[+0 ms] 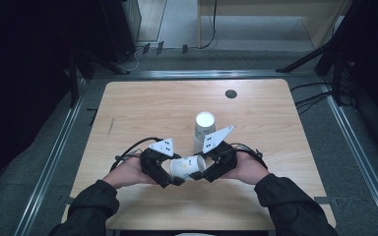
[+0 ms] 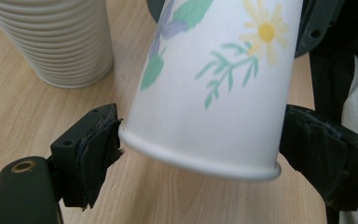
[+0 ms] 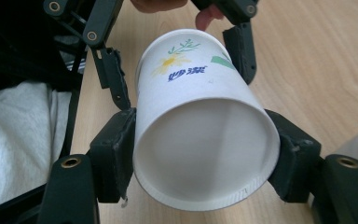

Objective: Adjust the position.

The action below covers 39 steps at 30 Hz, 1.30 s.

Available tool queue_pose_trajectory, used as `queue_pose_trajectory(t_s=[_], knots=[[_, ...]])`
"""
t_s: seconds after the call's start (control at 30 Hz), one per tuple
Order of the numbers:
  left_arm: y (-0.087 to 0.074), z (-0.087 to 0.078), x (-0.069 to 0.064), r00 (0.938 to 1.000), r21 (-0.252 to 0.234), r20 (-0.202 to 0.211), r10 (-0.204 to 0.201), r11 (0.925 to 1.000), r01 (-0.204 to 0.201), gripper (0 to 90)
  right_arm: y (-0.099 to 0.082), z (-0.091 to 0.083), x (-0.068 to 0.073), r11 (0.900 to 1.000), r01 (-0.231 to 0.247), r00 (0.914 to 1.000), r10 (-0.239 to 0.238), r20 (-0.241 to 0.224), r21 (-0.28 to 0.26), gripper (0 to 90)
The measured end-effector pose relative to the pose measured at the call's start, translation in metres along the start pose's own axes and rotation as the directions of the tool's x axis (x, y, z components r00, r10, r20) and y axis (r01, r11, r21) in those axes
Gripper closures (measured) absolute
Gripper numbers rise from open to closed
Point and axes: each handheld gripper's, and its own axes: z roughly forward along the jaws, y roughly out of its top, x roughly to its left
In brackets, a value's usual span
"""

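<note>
Paper cup [image 1: 187, 167] lies on its side in the air between our two tools, low over the wooden bench [image 1: 142, 108], just in front of the stack of cups [image 1: 203, 129]. We judge it a handover: one tool takes the cup as the other lets go.

Right tool [image 1: 200, 173] grips the open rim end; in the right gripper view its pads press on both sides of the cup's mouth, so it is closed on the cup. Left tool [image 1: 177, 180] sits at the base end. In the left gripper view its jaws stand wide around the base rim, the left pad barely at the rim, the right pad beside the wall; we read it as spread and not squeezing, with the cup between the jaws.

Holding the cup sideways gives each tool its own end, probably why it is turned that way. The stack stays upright on the bench, close by as the supply.

Writing: blue Chinese characters on the cup wall in the right gripper view, under a yellow daisy; too small for us to read surely. Green leaves and a purple flower printed too.
</note>
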Motion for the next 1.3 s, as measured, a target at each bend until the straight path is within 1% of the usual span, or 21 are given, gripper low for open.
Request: queue_pose_trajectory(t_s=[0.07, 0.17, 0.2, 0.27, 0.33, 0.43, 0.47, 0.53, 0.57, 0.67, 0.73, 0.77, 0.83, 0.93, 0.97, 1.03, 1.1, 1.17, 1.3], knots=[[-0.001, -0.003, 0.002, 1.0, -0.027, 0.004, -0.003, 0.9996, 0.003, 12.6, 0.0, -0.005, -0.001, 0.9996, -0.02, 0.9998, 0.02, -0.008, -0.018, 34.1], [-0.002, -0.006, 0.003, 0.9999, -0.066, 0.01, -0.013, 0.9977, 0.014, 11.7, -0.001, -0.012, -0.003, 0.9981, -0.028, 0.9996, 0.028, -0.01, -0.056, 34.1], [-0.002, -0.006, 0.003, 0.9998, -0.074, 0.017, -0.014, 0.9971, 0.016, 11.4, -0.001, -0.014, -0.003, 0.9976, -0.035, 0.9993, 0.034, -0.014, -0.06, 34.1], [-0.002, -0.006, 0.002, 0.9998, -0.093, 0.02, -0.01, 0.9956, 0.012, 10.9, -0.002, -0.017, -0.004, 0.9957, -0.036, 0.9992, 0.034, -0.021, -0.085, 34.1], [-0.002, -0.005, 0.001, 0.9995, -0.121, 0.031, -0.006, 0.9926, 0.009, 10.6, -0.001, -0.02, -0.005, 0.9928, -0.043, 0.9988, 0.041, -0.027, -0.112, 34.1], [0.0, -0.003, -0.002, 0.9985, -0.157, 0.055, 0.002, 0.9876, 0.006, 10.7, 0.0, -0.022, -0.004, 0.9901, -0.059, 0.9975, 0.054, -0.046, -0.127, 34.1], [0.001, -0.003, -0.003, 0.9983, -0.168, 0.057, 0.009, 0.9858, 0.0, 11.4, 0.0, -0.021, -0.004, 0.9893, -0.051, 0.9977, 0.044, -0.052, -0.137, 34.1], [0.001, -0.003, -0.003, 0.9976, -0.182, 0.069, 0.007, 0.9833, 0.005, 12.6, 0.001, -0.022, -0.003, 0.9887, -0.055, 0.9968, 0.047, -0.065, -0.139, 34.1], [0.001, -0.004, -0.003, 0.9977, -0.194, 0.067, 0.012, 0.981, 0.001, 13.0, 0.001, -0.022, -0.003, 0.9882, -0.051, 0.9969, 0.042, -0.066, -0.144, 34.1], [0.0, -0.007, -0.004, 0.9968, -0.215, 0.079, 0.014, 0.9766, 0.003, 14.6, 0.001, -0.022, -0.003, 0.9852, -0.063, 0.9948, 0.049, -0.089, -0.159, 34.0], [0.0, -0.009, -0.003, 0.9969, -0.219, 0.076, 0.018, 0.9757, -0.001, 17.9, 0.001, -0.022, -0.003, 0.9847, -0.066, 0.9937, 0.051, -0.099, -0.161, 34.1], [-0.001, -0.01, -0.002, 0.9972, -0.226, 0.072, 0.016, 0.9742, 0.0, 21.5, 0.001, -0.022, -0.004, 0.9845, -0.067, 0.9934, 0.05, -0.103, -0.162, 34.2], [-0.001, -0.011, -0.001, 0.9969, -0.219, 0.078, 0.012, 0.9756, 0.006, 23.4, 0.001, -0.022, -0.004, 0.9844, -0.073, 0.9932, 0.057, -0.102, -0.16, 34.5], [0.0, -0.01, -0.001, 0.9973, -0.205, 0.072, 0.017, 0.9788, -0.002, 24.8, 0.001, -0.02, -0.004, 0.9848, -0.079, 0.9925, 0.063, -0.105, -0.155, 34.7], [-0.001, -0.011, -0.001, 0.9974, -0.203, 0.07, 0.02, 0.9791, -0.005, 25.7, 0.001, -0.02, -0.004, 0.9854, -0.072, 0.9933, 0.057, -0.1, -0.154, 34.8], [-0.001, -0.011, -0.001, 0.9977, -0.202, 0.064, 0.022, 0.9794, -0.008, 27.0, 0.001, -0.019, -0.004, 0.9857, -0.078, 0.9926, 0.063, -0.103, -0.149, 34.7], [0.0, -0.011, -0.001, 0.9978, -0.197, 0.06, 0.027, 0.9804, -0.015, 27.4, 0.001, -0.019, -0.004, 0.9867, -0.07, 0.9944, 0.057, -0.089, -0.147, 34.6], [0.0, -0.011, -0.002, 0.9981, -0.192, 0.052, 0.033, 0.9812, -0.022, 27.7, 0.001, -0.019, -0.003, 0.9875, -0.07, 0.9945, 0.058, -0.087, -0.141, 34.3], [0.0, -0.013, -0.001, 0.9982, -0.191, 0.052, 0.03, 0.9815, -0.02, 28.0, 0.001, -0.018, -0.002, 0.9878, -0.063, 0.9955, 0.052, -0.08, -0.143, 32.5]])
